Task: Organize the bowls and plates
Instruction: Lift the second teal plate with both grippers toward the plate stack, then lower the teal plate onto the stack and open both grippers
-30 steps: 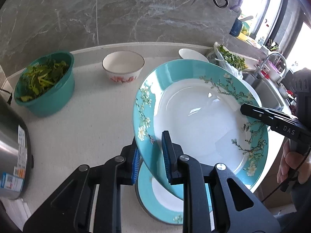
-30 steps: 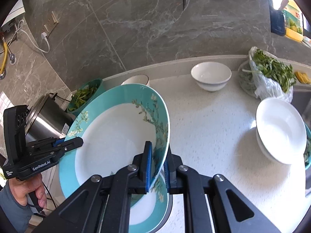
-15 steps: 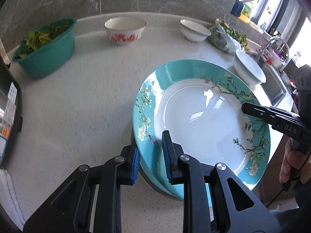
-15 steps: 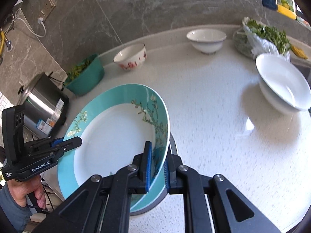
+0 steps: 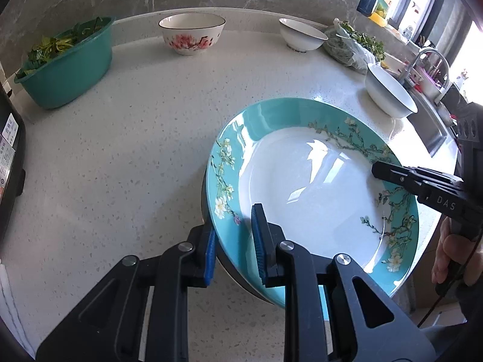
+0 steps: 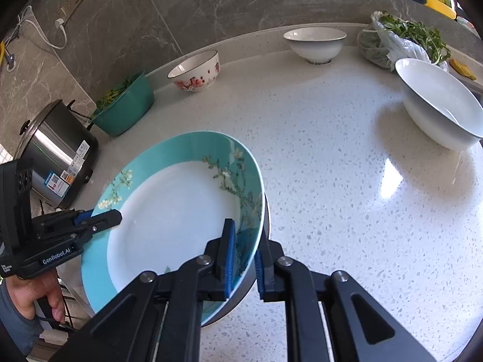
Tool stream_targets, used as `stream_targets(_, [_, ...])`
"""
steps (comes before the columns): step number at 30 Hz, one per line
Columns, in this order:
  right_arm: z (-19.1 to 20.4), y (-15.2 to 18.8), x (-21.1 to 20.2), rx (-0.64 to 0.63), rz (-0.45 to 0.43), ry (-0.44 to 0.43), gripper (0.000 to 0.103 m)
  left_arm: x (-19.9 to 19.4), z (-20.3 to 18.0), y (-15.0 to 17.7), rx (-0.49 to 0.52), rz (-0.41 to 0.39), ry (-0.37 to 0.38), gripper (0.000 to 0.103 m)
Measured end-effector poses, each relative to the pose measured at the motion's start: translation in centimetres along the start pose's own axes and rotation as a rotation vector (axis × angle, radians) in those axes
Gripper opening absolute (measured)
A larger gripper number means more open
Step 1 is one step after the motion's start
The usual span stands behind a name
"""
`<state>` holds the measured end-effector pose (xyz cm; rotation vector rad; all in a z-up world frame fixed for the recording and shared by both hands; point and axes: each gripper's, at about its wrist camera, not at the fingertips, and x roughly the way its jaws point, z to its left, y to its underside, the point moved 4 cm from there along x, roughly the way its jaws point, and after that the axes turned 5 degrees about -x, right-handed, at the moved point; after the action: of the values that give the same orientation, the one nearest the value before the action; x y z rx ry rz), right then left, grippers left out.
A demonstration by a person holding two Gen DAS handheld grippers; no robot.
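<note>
A large teal-rimmed plate (image 5: 302, 187) with blossom branches and a white centre is tilted low over the speckled counter near its front edge. My left gripper (image 5: 234, 229) is shut on its left rim, blue pads on either side. My right gripper (image 6: 244, 241) is shut on the opposite rim of the same plate (image 6: 175, 211). Each view shows the other gripper at the far rim: the right gripper (image 5: 386, 172), the left gripper (image 6: 99, 220). A dark edge (image 6: 241, 295) shows just below the plate; what lies under it is hidden.
At the back stand a floral bowl (image 5: 191, 37) and a small white bowl (image 5: 302, 37). A big white bowl (image 6: 437, 105) sits right, by a bag of greens (image 6: 401, 39) and the sink (image 5: 431, 126). A green basin (image 5: 66, 63) and a rice cooker (image 6: 57, 157) stand left.
Both grippers have come down with the plate toward the counter. The second teal plate seen beneath it earlier is now covered by the held plate.
</note>
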<state>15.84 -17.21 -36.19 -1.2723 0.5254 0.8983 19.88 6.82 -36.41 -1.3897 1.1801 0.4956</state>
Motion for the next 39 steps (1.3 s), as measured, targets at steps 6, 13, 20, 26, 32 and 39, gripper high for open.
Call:
stream_targets(6, [0.0,0.1,0.2,-0.017,-0.021,0.008,0.015,0.2,-0.2,-0.2,0.028,-0.016,-0.012,0.019])
stream_targets(13, [0.7,0.4,0.3,-0.076,-0.031,0.044,0.018,0.1,-0.6,-0.2,0.049,-0.026,-0.041,0.02])
stream_targets(20, [1.1,0.8,0.7,-0.123,-0.02,0.065,0.024,0.4,-0.5,0.0,0.043,-0.025,-0.061,0.024])
stream_targets(26, [0.9,0.6,0.3,-0.102,-0.027,0.054,0.033,0.4,0.0,0.4,0.003,-0.028,-0.065,0.054])
stream_targets(32, [0.1,0.1,-2.5,-0.066,-0.083,0.027,0.075,-3.7,1.7,-0.3,-0.137,-0.132,-0.043,0.091])
stream_targets(39, [-5.0,0.8,-8.3,0.226,-0.088,-0.088,0.087,-8.5,-0.3,-4.0,-0.297,-0.213,0.198,0.103])
